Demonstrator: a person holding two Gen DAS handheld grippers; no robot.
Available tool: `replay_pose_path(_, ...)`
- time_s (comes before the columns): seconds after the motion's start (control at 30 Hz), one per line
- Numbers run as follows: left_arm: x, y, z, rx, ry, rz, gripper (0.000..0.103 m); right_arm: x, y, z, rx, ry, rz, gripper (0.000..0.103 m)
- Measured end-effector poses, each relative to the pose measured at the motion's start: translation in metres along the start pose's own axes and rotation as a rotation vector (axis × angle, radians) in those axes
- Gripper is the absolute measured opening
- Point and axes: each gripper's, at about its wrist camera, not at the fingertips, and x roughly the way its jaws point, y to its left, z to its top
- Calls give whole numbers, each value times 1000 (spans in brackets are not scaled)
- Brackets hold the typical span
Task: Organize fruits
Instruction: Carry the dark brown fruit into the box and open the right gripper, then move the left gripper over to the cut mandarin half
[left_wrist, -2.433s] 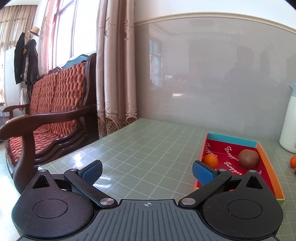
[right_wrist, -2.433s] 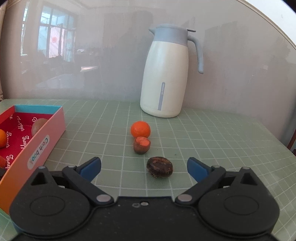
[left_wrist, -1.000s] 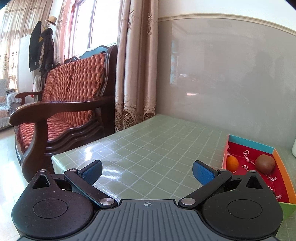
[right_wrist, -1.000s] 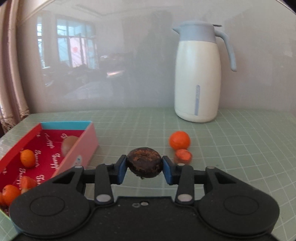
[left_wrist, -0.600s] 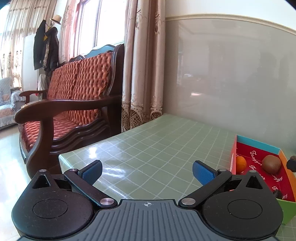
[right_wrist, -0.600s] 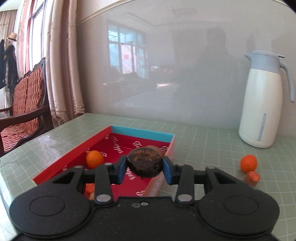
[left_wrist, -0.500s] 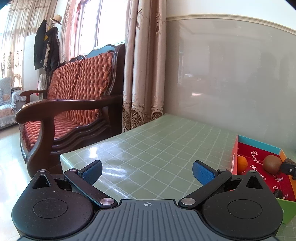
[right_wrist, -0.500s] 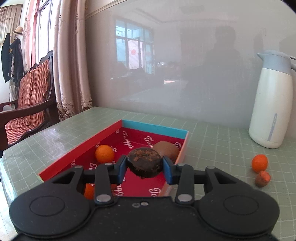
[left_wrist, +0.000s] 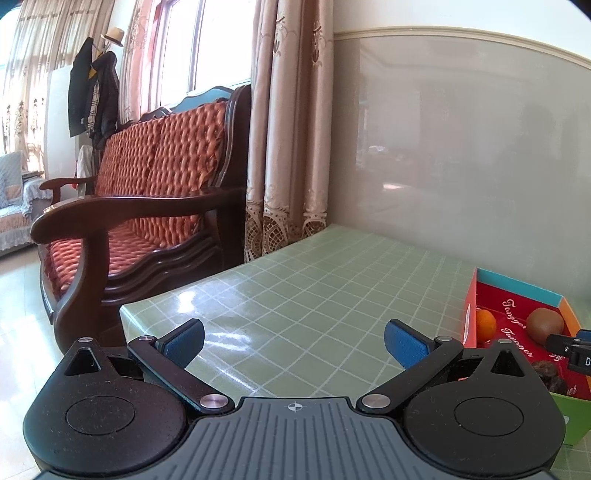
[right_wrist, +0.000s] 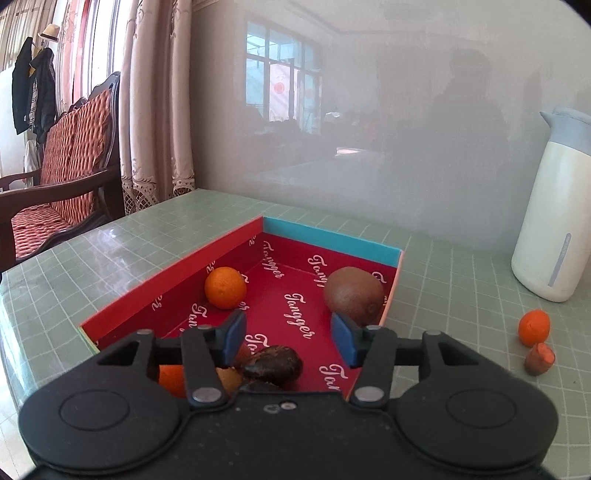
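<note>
A red-lined box stands on the green tiled table and holds an orange, a kiwi and other fruit near its front. My right gripper is open above the box's front part. The dark brown fruit lies in the box just below its fingers, free of them. An orange and a small brown fruit with an orange top lie on the table right of the box. My left gripper is open and empty over the table, left of the box.
A white and grey thermos jug stands at the back right by the wall. A wooden sofa with red cushions and curtains are beyond the table's left edge.
My right gripper has opened and let go of the dark brown fruit, which now lies in the box. It also moved closer over the box. The left gripper stays open.
</note>
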Motion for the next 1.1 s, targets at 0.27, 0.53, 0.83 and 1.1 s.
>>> replay_pose_path(0.27,-1,-9,0,15,2,-14,103,-9,-11,3,28,-47,-44,64)
replay_pose_path(0.53,-5,-30,-1,36,4,-48,103,-20,-36,1,71,-57,-136,74)
replay_pose_path(0.83,-16,-72,-6,95,-4,-117,103,-40,-89,-12,155,-29,-307,82)
replay_pose_path(1.1,-24,-108,-11,141,-5,-169,103,-69,-137,-28,223,-30,-464,93)
